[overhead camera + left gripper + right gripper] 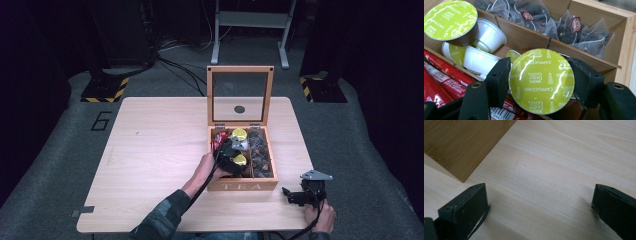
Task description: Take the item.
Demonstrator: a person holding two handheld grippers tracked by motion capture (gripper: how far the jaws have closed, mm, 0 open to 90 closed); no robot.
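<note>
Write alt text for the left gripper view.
The left gripper is shut on a green Cappuccino capsule inside the wooden tea box. More capsules, red sachets and tea bags fill its compartments.

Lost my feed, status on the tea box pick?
Left tongs shut on cappuccino capsule in tea box. Right tongs open over table. Nothing blocking.

Upright lid [240, 95] blocks behind the box [242, 185] — left tabletop [160, 145] free.
</note>
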